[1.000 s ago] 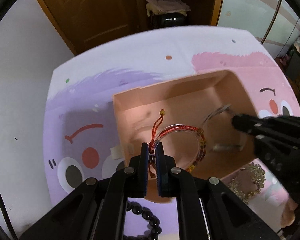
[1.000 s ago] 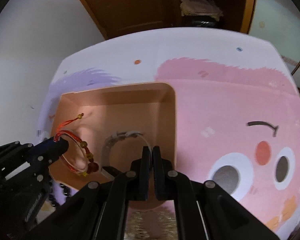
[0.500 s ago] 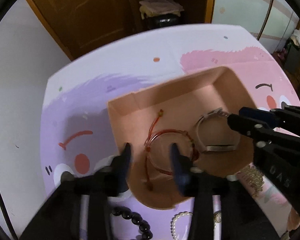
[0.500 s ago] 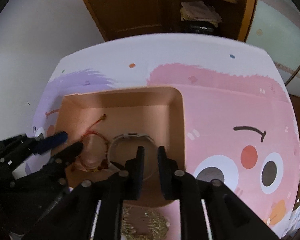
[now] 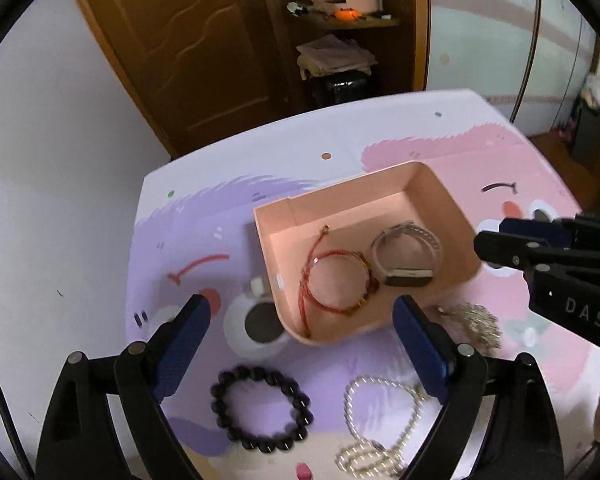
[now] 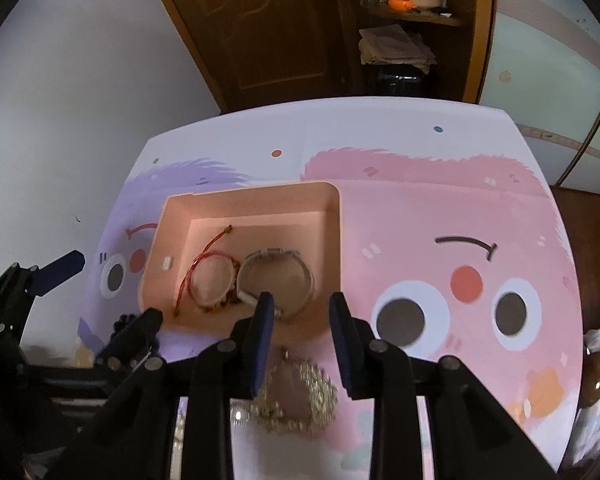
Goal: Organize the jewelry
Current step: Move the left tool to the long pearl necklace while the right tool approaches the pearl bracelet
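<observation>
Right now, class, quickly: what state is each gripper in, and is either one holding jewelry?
Left gripper: open wide, holding nothing.
Right gripper: open, holding nothing.

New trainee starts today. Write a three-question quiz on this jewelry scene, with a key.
1. True or false: the red string bracelet lies inside the pink box.
2. Multiple choice: which piece lies on the mat nearest the left gripper? A) black bead bracelet B) white band bracelet C) wristwatch with a brown leather strap
3. Fill in: the gold chain piece sits just below the right gripper, whose jaws are ____.

Key: 1 true; 2 A; 3 open
</observation>
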